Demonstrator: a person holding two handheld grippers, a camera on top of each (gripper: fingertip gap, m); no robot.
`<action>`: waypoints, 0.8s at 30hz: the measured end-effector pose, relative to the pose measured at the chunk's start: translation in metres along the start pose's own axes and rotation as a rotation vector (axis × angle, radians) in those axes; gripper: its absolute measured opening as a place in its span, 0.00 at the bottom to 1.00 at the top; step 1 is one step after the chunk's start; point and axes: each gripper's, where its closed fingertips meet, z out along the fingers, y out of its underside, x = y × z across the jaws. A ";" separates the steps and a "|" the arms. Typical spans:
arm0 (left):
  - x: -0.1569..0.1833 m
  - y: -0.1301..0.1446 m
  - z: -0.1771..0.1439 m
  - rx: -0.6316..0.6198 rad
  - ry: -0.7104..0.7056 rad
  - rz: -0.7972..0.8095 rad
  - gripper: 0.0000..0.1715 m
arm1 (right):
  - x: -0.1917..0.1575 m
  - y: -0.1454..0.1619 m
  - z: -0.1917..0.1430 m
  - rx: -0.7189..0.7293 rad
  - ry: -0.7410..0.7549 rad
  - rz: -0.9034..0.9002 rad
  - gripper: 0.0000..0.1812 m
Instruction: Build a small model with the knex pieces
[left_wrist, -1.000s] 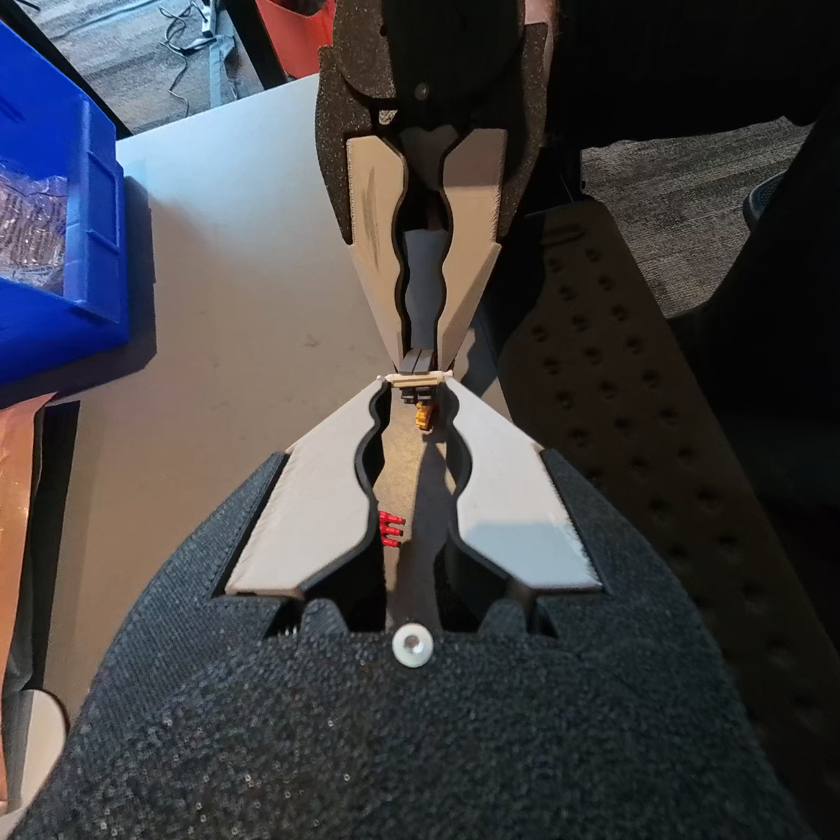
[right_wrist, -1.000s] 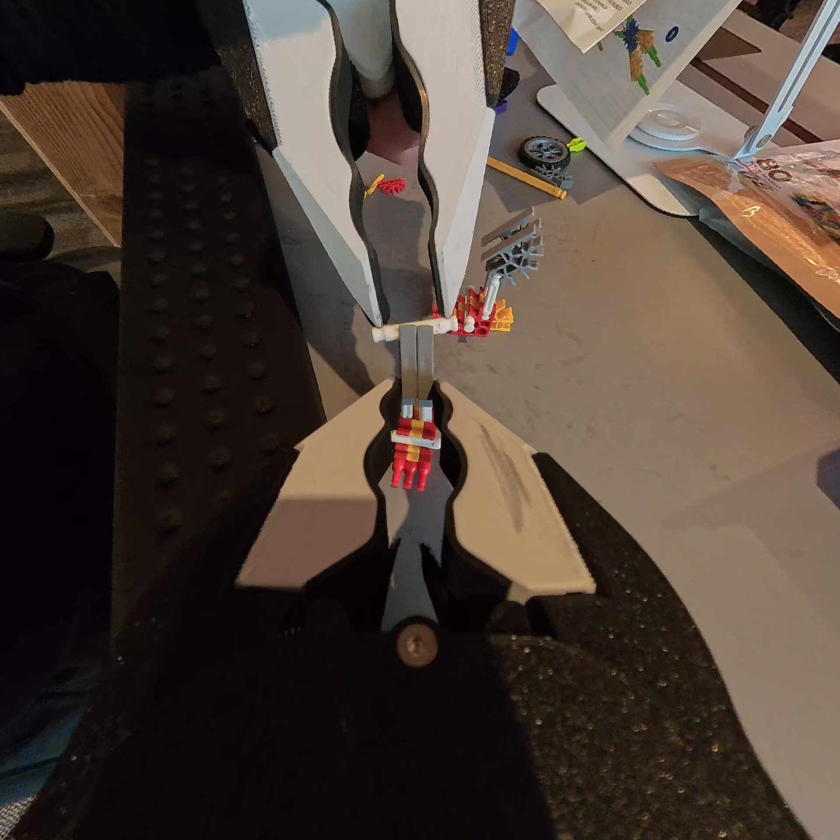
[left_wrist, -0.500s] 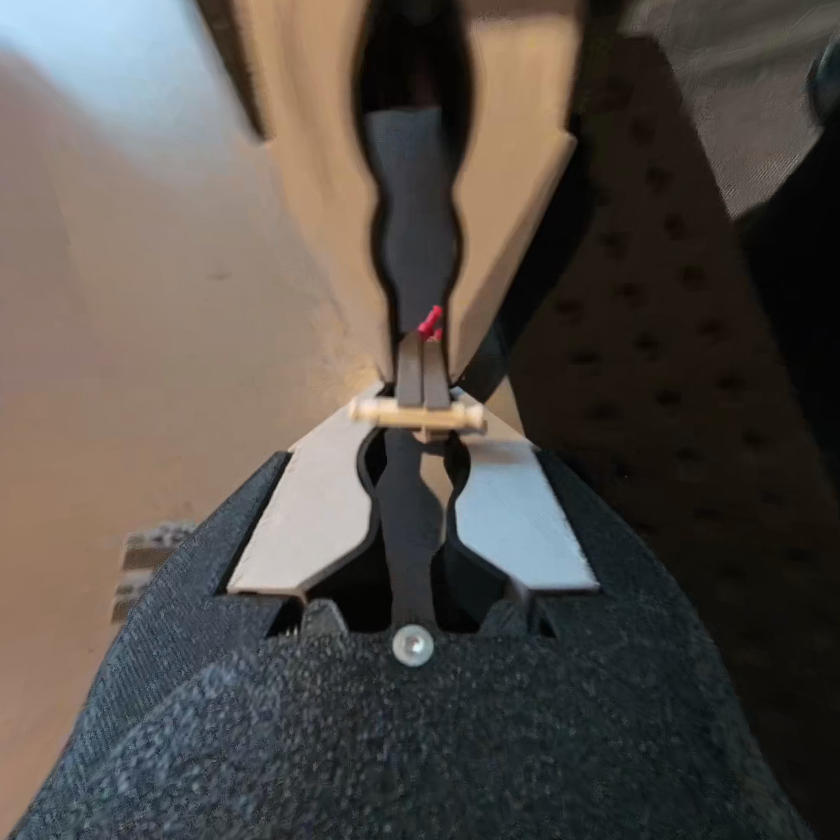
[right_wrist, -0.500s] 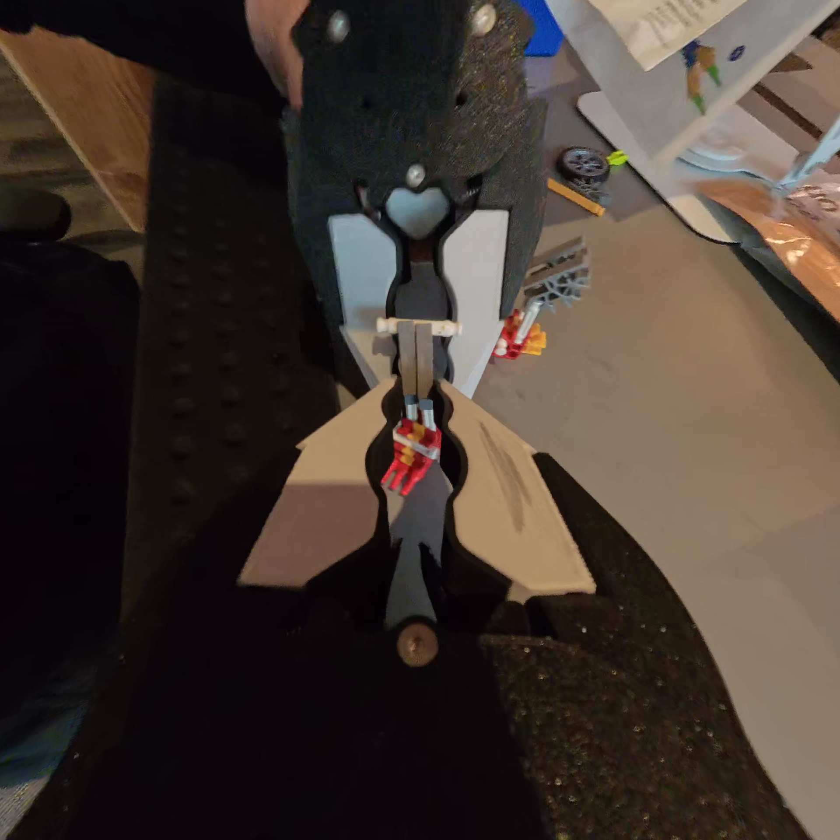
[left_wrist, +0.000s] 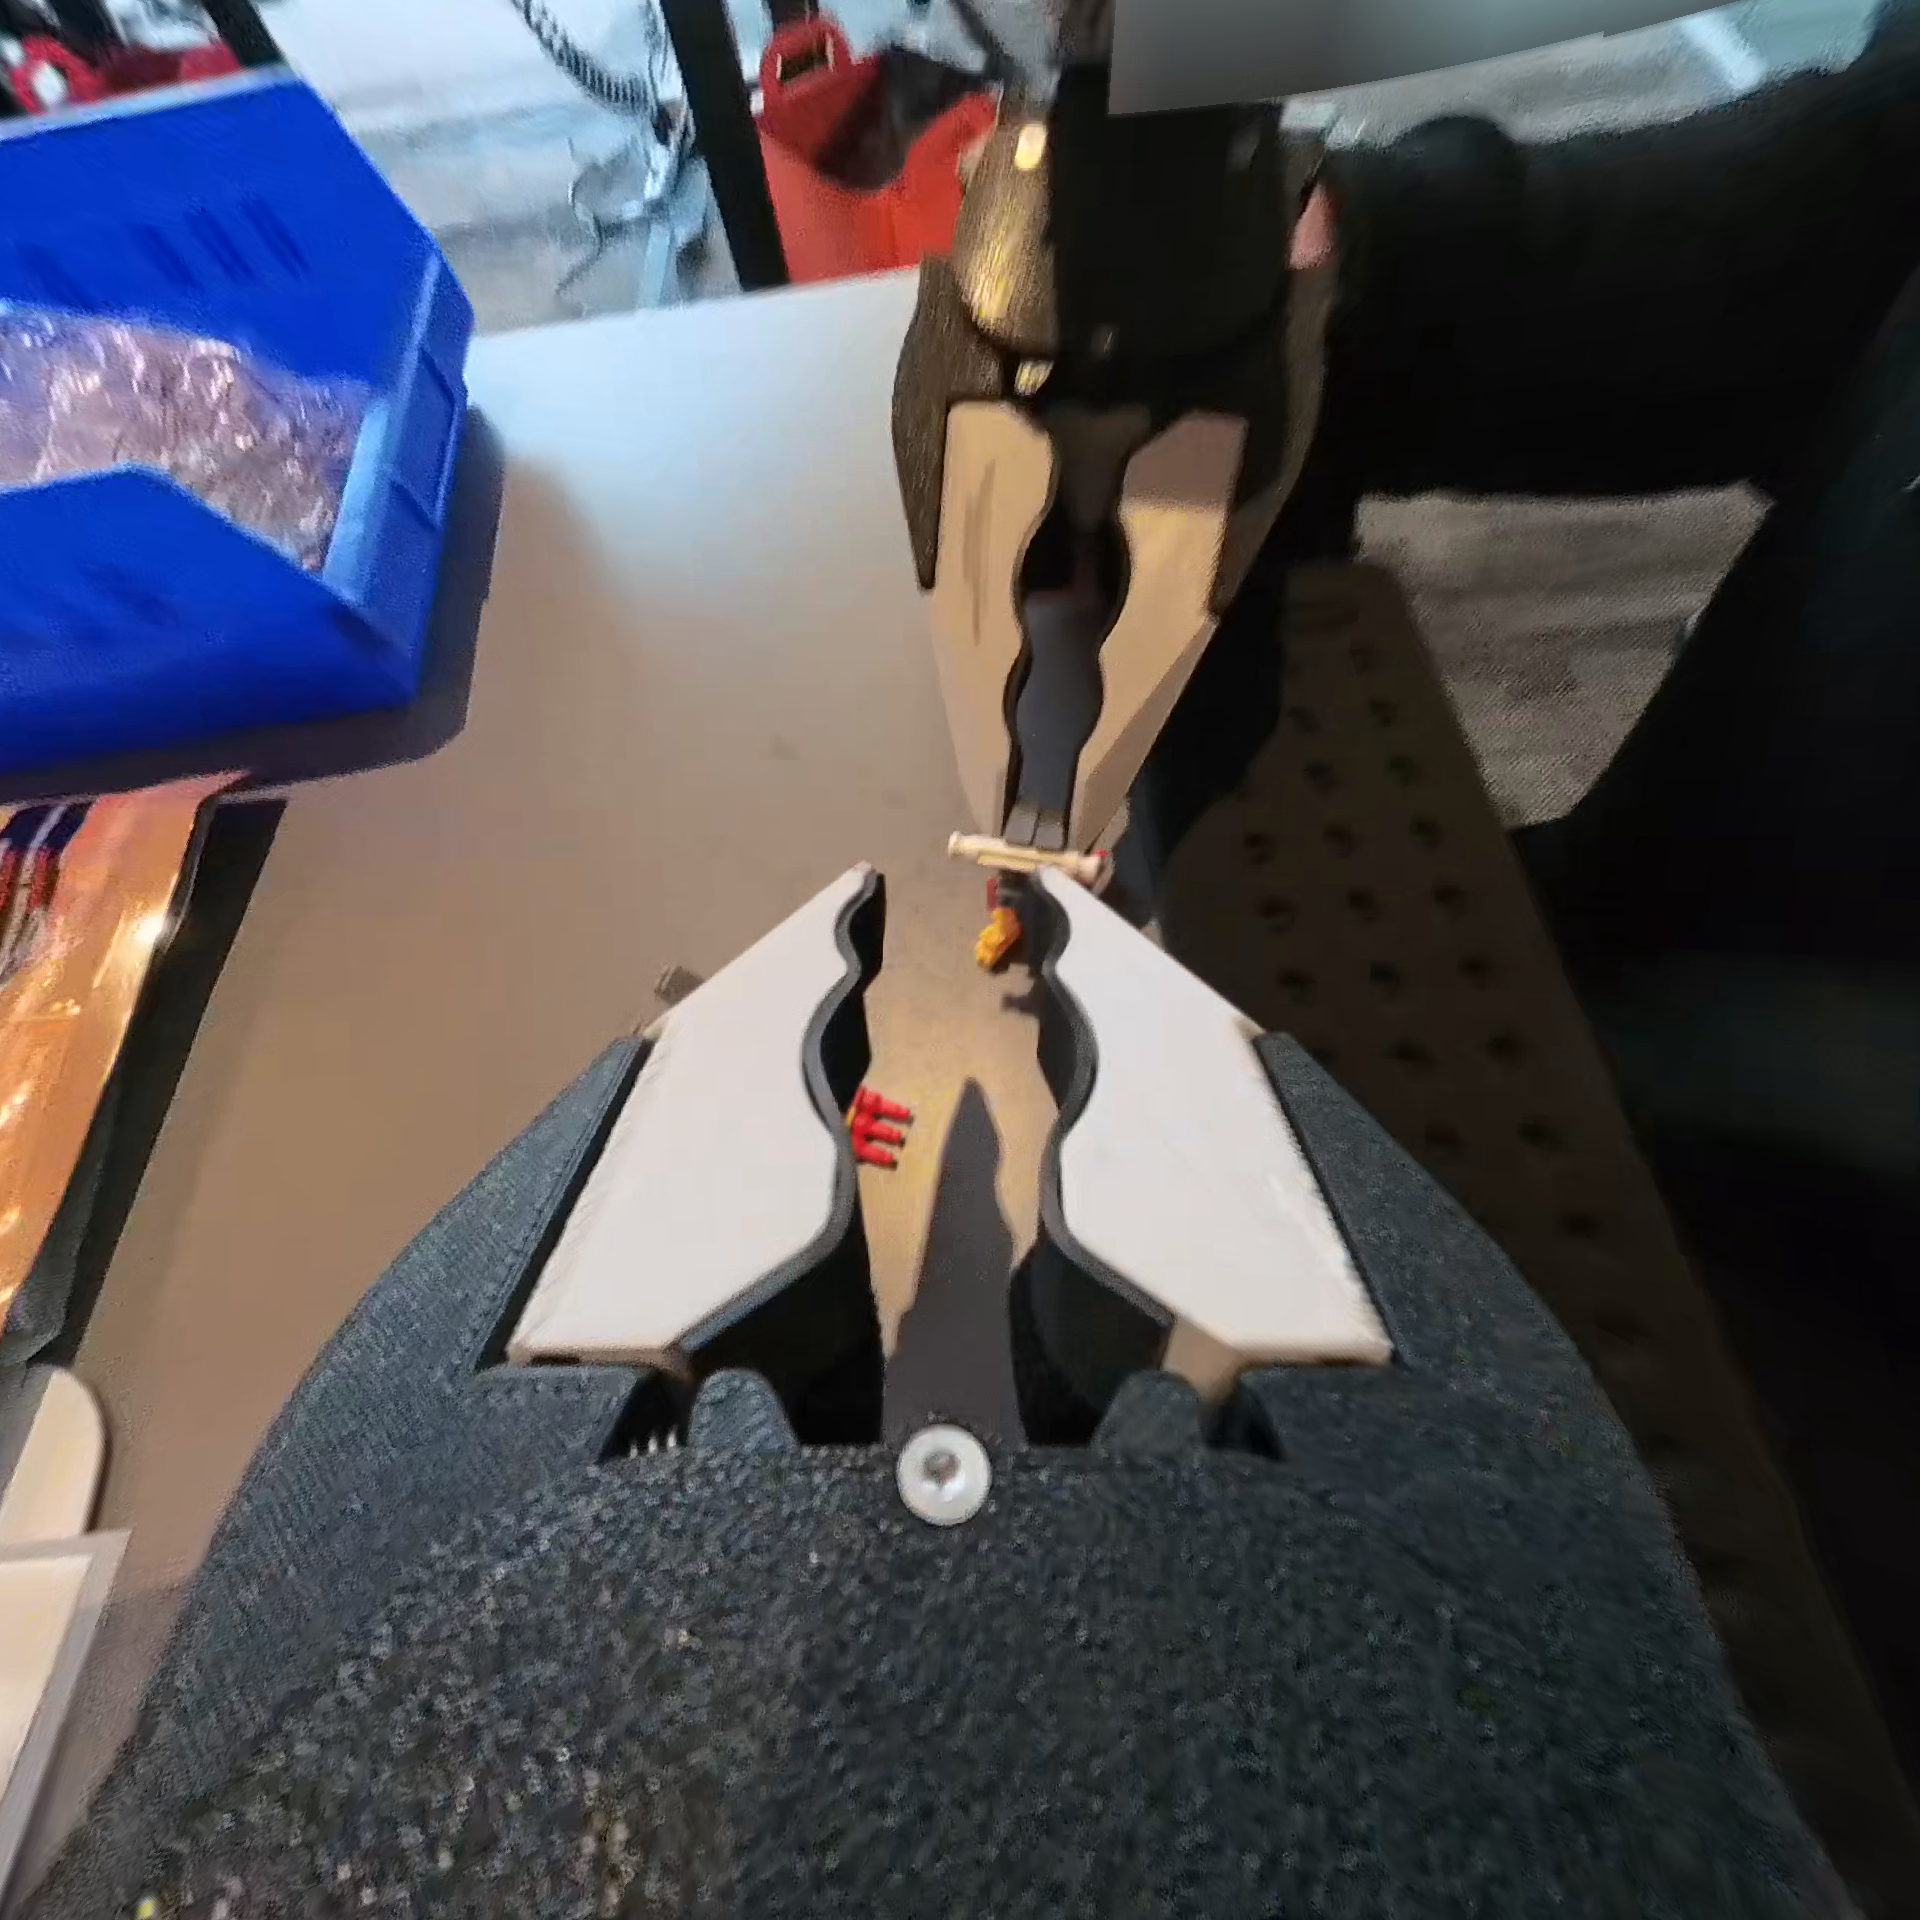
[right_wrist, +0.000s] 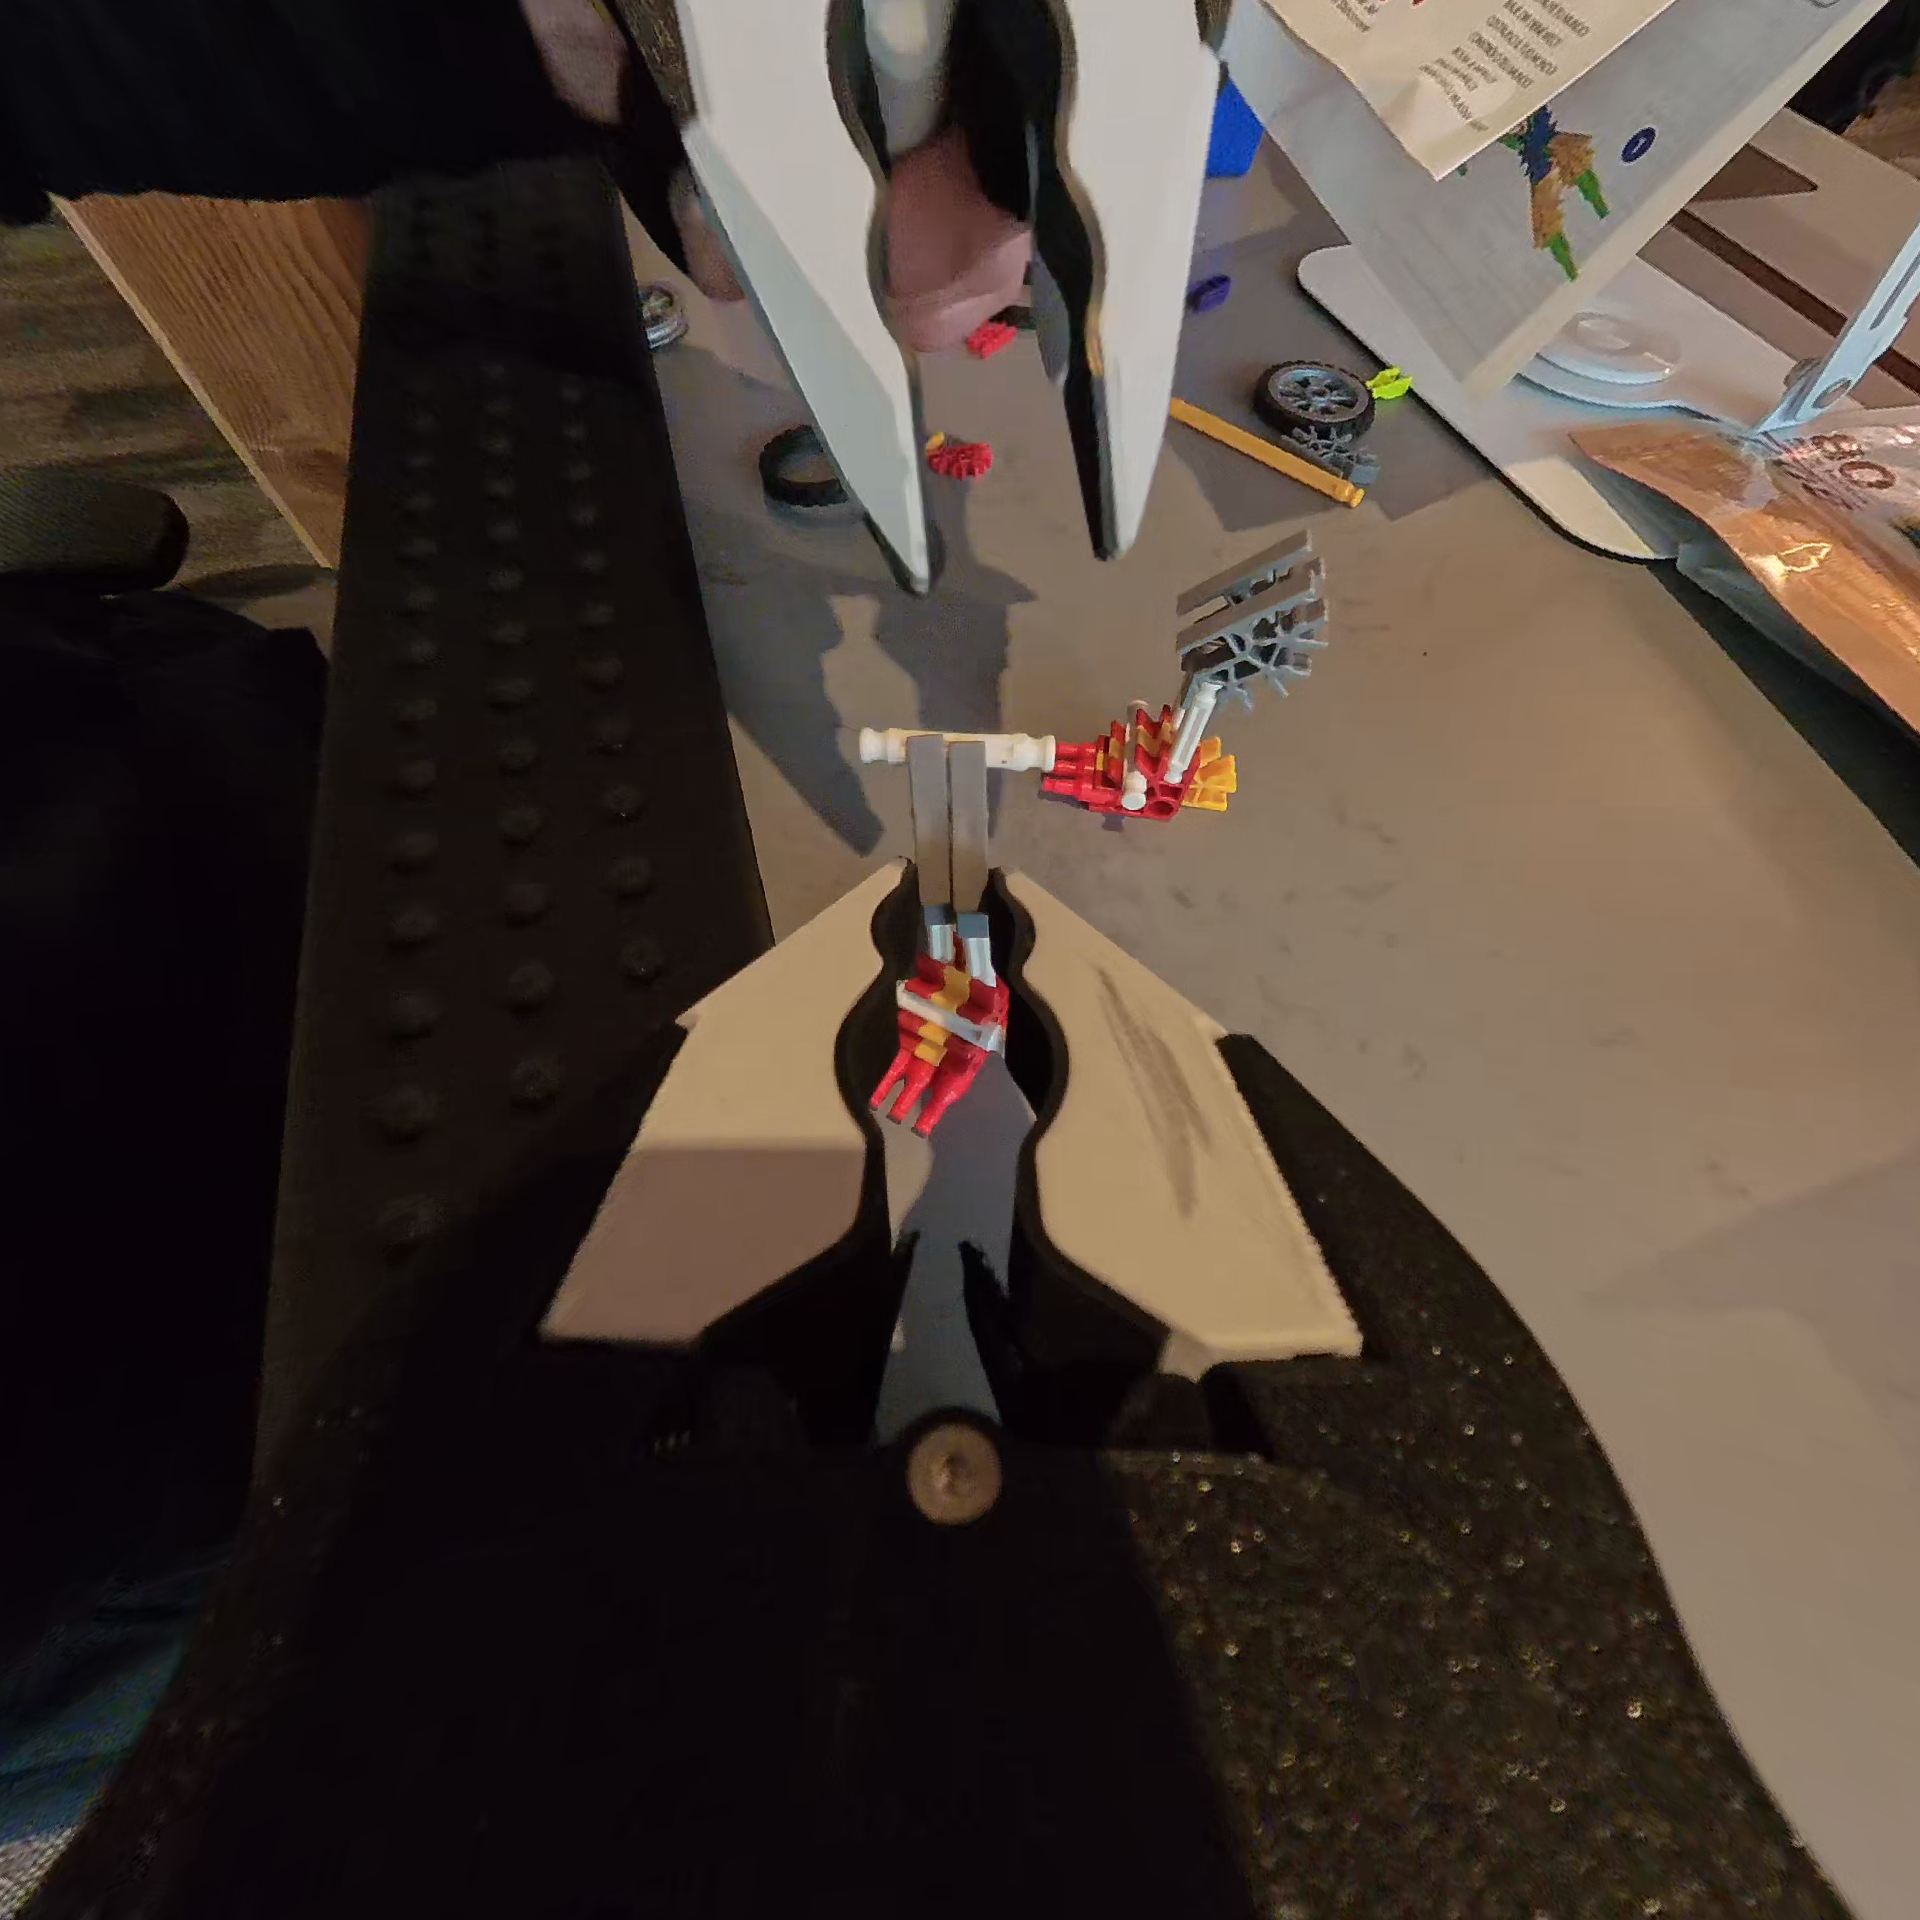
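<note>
My right gripper (right_wrist: 951, 883) is shut on a small toy assembly (right_wrist: 951, 1008): red and yellow connectors with two grey bars (right_wrist: 945, 810) sticking out past the fingertips and a white rod (right_wrist: 956, 748) across their far end. My left gripper (right_wrist: 1013, 556) faces it, open and empty, a short way beyond the rod. In the left wrist view my left gripper (left_wrist: 956, 883) is open, and the right gripper (left_wrist: 1039, 821) holds the white rod (left_wrist: 1023, 850) just past its tips. A second red and yellow assembly (right_wrist: 1143, 774) with a grey snowflake connector (right_wrist: 1257, 634) lies on the grey table.
A black dotted mat (right_wrist: 499, 727) lies along the table edge. Loose parts lie beyond: a wheel (right_wrist: 1314, 400), a yellow rod (right_wrist: 1262, 452), a black tyre (right_wrist: 800, 478), a red gear (right_wrist: 961, 457). A white stand with a booklet (right_wrist: 1455, 125) and a bag (right_wrist: 1818, 540) are right. A blue bin (left_wrist: 208, 468) is left. The left gripper's tips are roughly 5 centimeters from the right gripper's.
My left gripper, which had its tips at the ends of the white rod, has let go and drawn back from it. My right gripper still holds the assembly.
</note>
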 end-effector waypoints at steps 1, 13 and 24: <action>0.003 -0.003 -0.001 0.025 0.012 0.003 0.15 | 0.000 0.000 0.000 -0.001 0.000 -0.001 0.07; 0.011 0.005 0.021 -0.043 0.082 0.045 0.14 | -0.001 0.000 0.000 0.001 -0.007 -0.001 0.07; 0.014 0.006 0.021 -0.105 0.121 0.052 0.13 | -0.002 0.000 0.000 0.001 -0.007 -0.003 0.07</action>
